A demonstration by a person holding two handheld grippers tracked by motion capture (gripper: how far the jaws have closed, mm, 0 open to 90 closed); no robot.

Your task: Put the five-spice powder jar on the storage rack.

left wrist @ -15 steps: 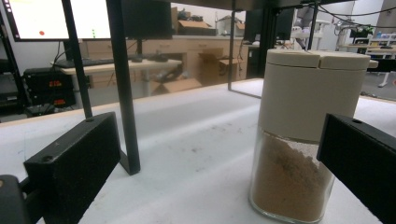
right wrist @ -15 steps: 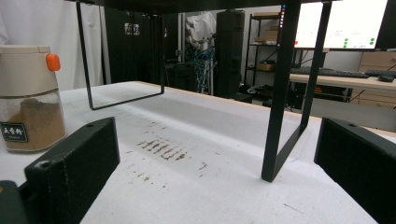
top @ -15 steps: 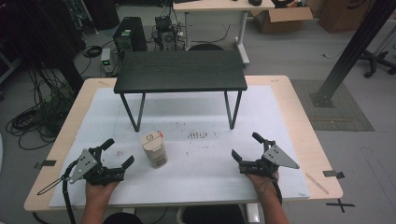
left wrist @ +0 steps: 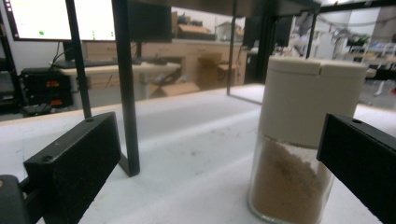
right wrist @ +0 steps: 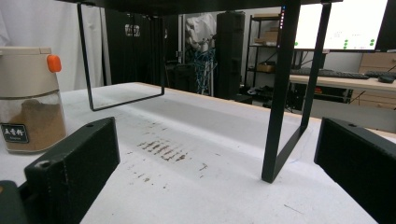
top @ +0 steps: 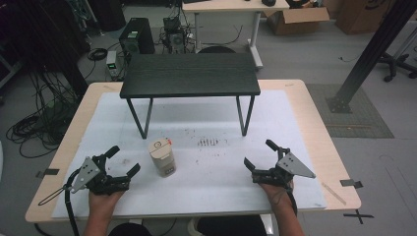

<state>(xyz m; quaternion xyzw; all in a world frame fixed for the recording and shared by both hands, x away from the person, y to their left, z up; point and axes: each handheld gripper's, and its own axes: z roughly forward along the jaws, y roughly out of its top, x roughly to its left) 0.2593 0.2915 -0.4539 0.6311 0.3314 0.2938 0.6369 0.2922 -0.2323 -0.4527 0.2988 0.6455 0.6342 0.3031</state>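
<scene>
Since half a second ago: almost nothing moves; we hold both grippers where they were and the jar stands on the same spot.

High view – jar: the seasoning jar (top: 162, 157) stands upright on the white mat (top: 211, 162), in front of the small black table (top: 190, 74) and left of centre.
High view – left gripper: our left gripper (top: 124, 161) rests near the mat's front edge, just beside the jar, claw apart, touching nothing.
High view – right gripper: our right gripper (top: 257, 155) sits well apart from the jar on the other side, claw apart and empty.

Left gripper view – jar: brown powder fills the glass lower half, under a cream cap; the jar sits off toward one jaw, not between the two.

Right gripper view – jar: the jar (right wrist: 29, 100) shows an orange tab (right wrist: 53, 63) and a small dark label.
Right gripper view – table leg: a black leg (right wrist: 280, 93) stands ahead, between the spread jaws.

Step in hand: we judge this the start, before any grasp.
Next move: the left gripper must swing to centre the jar between its jaws, then close on the body below the cap.
</scene>
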